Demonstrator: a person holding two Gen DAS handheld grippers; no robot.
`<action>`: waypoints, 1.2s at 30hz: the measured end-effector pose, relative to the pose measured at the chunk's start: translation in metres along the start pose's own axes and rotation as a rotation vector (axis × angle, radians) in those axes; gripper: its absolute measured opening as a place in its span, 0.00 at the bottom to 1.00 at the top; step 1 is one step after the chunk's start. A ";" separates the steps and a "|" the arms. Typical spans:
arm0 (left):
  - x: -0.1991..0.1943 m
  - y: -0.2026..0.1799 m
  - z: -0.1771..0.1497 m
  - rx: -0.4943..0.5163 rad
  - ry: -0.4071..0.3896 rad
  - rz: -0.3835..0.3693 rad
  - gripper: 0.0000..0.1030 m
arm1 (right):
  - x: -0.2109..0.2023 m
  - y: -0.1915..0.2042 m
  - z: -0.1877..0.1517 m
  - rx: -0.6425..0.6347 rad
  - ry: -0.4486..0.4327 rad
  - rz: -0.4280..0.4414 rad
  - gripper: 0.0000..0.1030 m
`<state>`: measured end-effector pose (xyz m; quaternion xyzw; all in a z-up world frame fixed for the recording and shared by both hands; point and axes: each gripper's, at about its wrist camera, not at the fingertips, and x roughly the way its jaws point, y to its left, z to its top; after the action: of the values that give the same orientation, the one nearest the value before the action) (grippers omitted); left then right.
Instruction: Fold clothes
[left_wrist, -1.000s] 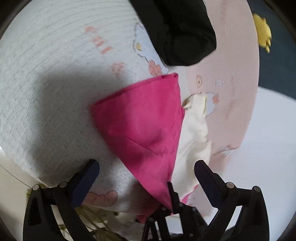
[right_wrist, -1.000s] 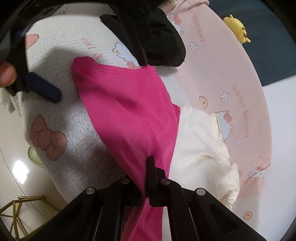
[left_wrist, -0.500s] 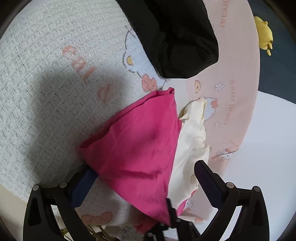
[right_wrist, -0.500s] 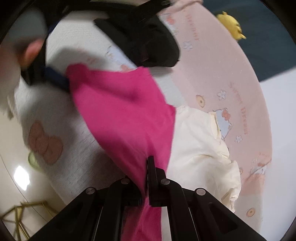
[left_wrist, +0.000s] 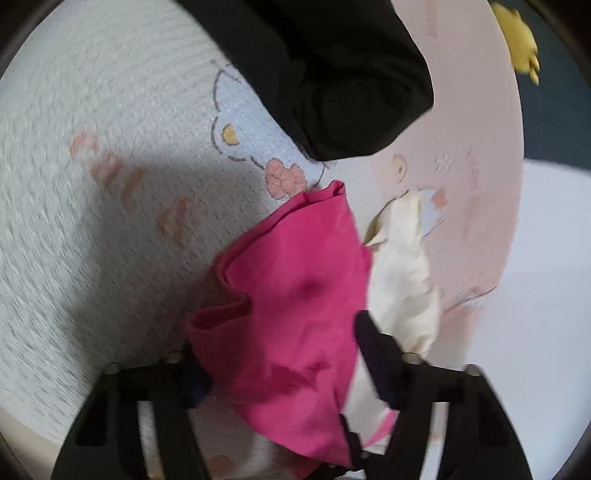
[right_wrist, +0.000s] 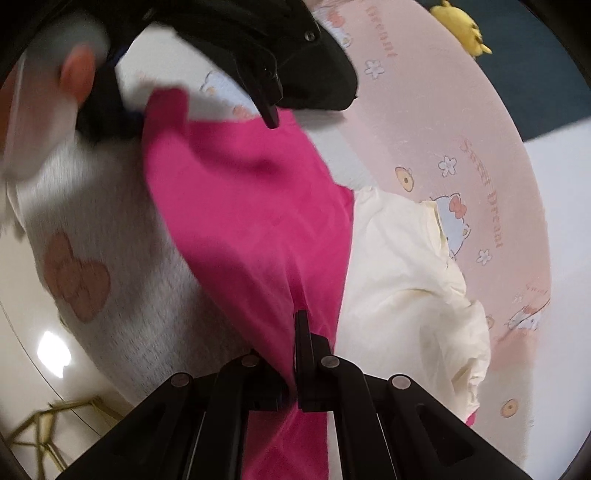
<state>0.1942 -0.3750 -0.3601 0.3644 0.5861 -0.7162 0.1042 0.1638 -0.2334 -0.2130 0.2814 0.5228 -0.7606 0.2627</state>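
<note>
Across the white blanket (right_wrist: 122, 236) and its pink border (right_wrist: 436, 122) lies the pink shirt (right_wrist: 251, 206), spread from my right gripper (right_wrist: 291, 354) toward the left one (left_wrist: 280, 354). Beside the shirt, nearer the border, sits a cream garment (right_wrist: 406, 280); a black garment (left_wrist: 332, 74) lies at the blanket's far edge. My right jaws are clamped on the shirt's hem. My left jaws stand apart around the shirt's bunched corner. A yellow toy (right_wrist: 458, 26) lies beyond the border.
</note>
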 end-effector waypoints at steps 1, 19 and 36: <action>0.000 0.002 0.001 0.006 0.003 0.010 0.32 | 0.002 0.005 -0.002 -0.026 0.004 -0.018 0.03; -0.006 -0.023 -0.012 0.292 -0.103 0.291 0.05 | 0.023 0.048 -0.006 -0.297 -0.059 -0.161 0.02; -0.028 -0.040 -0.029 0.410 -0.189 0.517 0.04 | -0.017 0.033 -0.004 -0.169 -0.076 0.087 0.00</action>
<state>0.2027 -0.3442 -0.3131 0.4461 0.3058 -0.7997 0.2606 0.1991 -0.2386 -0.2235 0.2515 0.5622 -0.7117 0.3378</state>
